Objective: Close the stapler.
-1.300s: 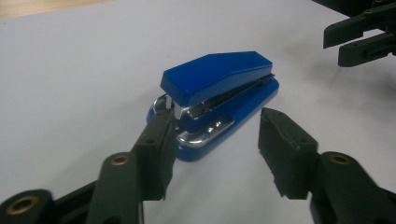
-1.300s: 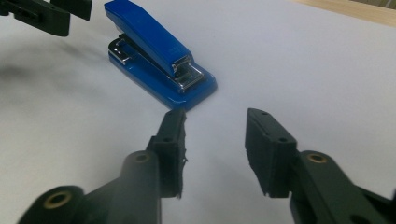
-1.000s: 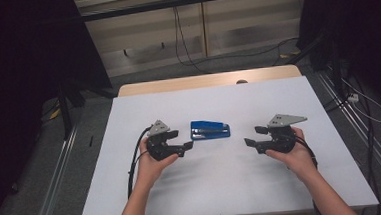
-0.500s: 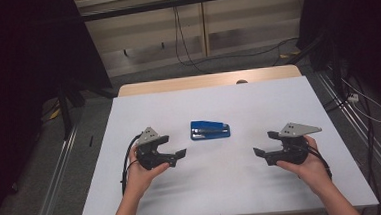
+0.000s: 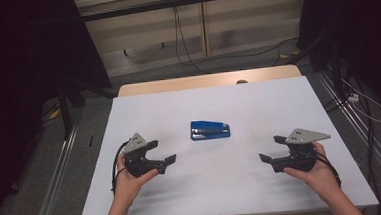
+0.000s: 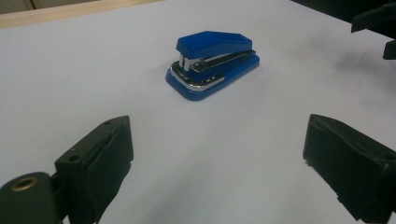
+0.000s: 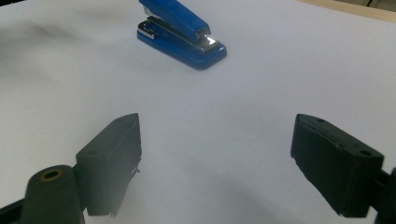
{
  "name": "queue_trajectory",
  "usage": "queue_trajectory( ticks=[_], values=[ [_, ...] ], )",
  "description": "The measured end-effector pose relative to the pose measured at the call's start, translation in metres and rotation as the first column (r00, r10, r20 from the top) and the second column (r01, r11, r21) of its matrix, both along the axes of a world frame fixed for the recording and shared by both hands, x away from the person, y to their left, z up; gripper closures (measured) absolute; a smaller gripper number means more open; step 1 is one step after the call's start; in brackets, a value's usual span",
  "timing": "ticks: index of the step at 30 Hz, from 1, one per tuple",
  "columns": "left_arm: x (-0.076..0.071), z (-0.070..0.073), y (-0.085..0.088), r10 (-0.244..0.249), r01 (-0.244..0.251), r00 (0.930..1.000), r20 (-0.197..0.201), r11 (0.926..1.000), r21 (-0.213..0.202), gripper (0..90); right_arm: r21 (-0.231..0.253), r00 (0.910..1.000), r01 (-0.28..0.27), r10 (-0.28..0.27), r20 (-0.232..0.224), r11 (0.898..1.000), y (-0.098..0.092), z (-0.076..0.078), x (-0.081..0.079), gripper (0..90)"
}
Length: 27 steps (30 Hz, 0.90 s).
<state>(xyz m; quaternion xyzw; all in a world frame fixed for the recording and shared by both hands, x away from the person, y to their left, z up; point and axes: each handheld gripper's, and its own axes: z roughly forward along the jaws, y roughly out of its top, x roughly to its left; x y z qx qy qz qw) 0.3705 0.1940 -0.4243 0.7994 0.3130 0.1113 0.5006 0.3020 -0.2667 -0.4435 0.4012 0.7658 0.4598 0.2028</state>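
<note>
Both pairs of jaws stand wide apart and empty, low over the white table (image 5: 218, 186), with a blue stapler (image 5: 210, 130) lying between and beyond them.

Left gripper (image 5: 160, 153) sits at the near left, right gripper (image 5: 271, 150) at the near right, each held in a hand and angled inward toward the middle. The stapler rests flat on the table near its centre, farther from the person than either gripper and well apart from both. Its long axis runs left to right across the table. It looks somewhat nearer the left gripper, so that hand seems the better placed to reach it, approaching across the short width. In the left gripper view the stapler (image 6: 212, 63) shows a blue lid, a blue base and a bright metal strip between, closed.
</note>
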Motion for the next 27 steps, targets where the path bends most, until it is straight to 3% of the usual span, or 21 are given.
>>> queue_trajectory(
  ticks=[6,16,27],
  values=[
    [-0.005,-0.003,0.013,0.009,-0.009,0.9999,-0.004,0.9999,0.014,8.1,-0.018,0.9999,-0.009,0.009,-0.007,1.0,-0.003,-0.003,-0.005,15.7],
    [-0.015,-0.004,0.034,0.032,-0.032,0.9994,0.008,0.9994,0.01,7.0,-0.004,1.0,-0.009,0.009,0.002,1.0,-0.008,-0.002,-0.016,15.2],
    [-0.022,-0.008,0.046,0.042,-0.042,0.9991,0.005,0.9989,0.02,7.0,-0.023,0.9998,-0.011,0.012,0.016,1.0,-0.011,-0.003,-0.022,14.3]
  ],
)
